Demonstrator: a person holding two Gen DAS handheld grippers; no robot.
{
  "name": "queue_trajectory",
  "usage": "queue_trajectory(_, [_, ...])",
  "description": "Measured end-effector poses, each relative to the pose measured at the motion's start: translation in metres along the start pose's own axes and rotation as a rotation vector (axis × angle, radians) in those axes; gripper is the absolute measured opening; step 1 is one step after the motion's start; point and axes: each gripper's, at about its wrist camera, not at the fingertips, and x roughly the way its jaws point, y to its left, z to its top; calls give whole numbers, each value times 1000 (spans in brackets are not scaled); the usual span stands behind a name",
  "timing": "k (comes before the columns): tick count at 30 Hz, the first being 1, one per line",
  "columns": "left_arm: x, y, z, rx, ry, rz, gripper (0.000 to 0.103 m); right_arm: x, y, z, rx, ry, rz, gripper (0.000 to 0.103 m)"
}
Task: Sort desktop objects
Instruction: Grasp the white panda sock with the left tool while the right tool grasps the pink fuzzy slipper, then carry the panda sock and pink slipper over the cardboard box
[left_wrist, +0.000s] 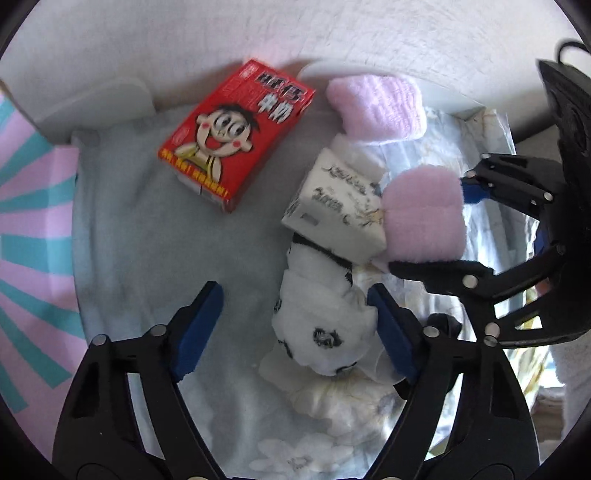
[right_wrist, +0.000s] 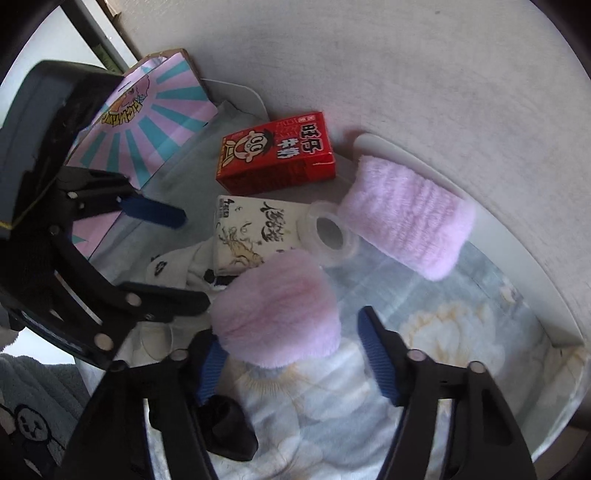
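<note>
A red milk carton (left_wrist: 236, 134) (right_wrist: 275, 153) lies on the cloth-covered desk. A white patterned box (left_wrist: 334, 206) (right_wrist: 249, 234) lies beside it. A white sock with black marks (left_wrist: 319, 317) (right_wrist: 177, 267) lies below the box. One rolled pink sock (left_wrist: 378, 107) (right_wrist: 406, 218) lies at the tray edge. A second pink sock (left_wrist: 424, 214) (right_wrist: 277, 314) sits between the open fingers of my right gripper (right_wrist: 291, 354) (left_wrist: 428, 221). My left gripper (left_wrist: 295, 325) (right_wrist: 184, 254) is open, its right finger touching the white sock. A clear tape roll (right_wrist: 330, 230) lies by the box.
A pink and teal striped box (left_wrist: 26, 221) (right_wrist: 147, 122) stands at the left. A white tray rim (right_wrist: 517, 266) (left_wrist: 399, 81) curves around the right side. A black object (right_wrist: 229, 428) lies under the right gripper. A flowered cloth (right_wrist: 424, 332) covers the surface.
</note>
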Motion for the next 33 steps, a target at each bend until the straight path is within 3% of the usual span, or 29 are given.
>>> queue_trajectory(1, [0,-1,0,7,-4,7,73,2,0,1,-5,1,7,51])
queue_trajectory(3, [-1,-4,-1,17,-16,3,52,5,2,1,-14,1,17,44])
queue_trajectory(5, [-1,-7,-2,28,-14,-12,39,6,3,1,-20,-6,6,41])
queue_trajectory(9, [-8,-12,-7,74,-32,26,33,4,3,2,-1,-15,0,36])
queue_trajectory(23, [-30,7,-22,46,-26,-17,32,-6,7,1,45,1,-31,35])
queue_trajectory(28, [-21,5,-13,-1,-19,-52,33,-3,7,-2,64,12,-46,35])
queue_trajectory(33, [-19,-1,-8,-1,-30,-33,33,0,7,-3,71,15,-63,35])
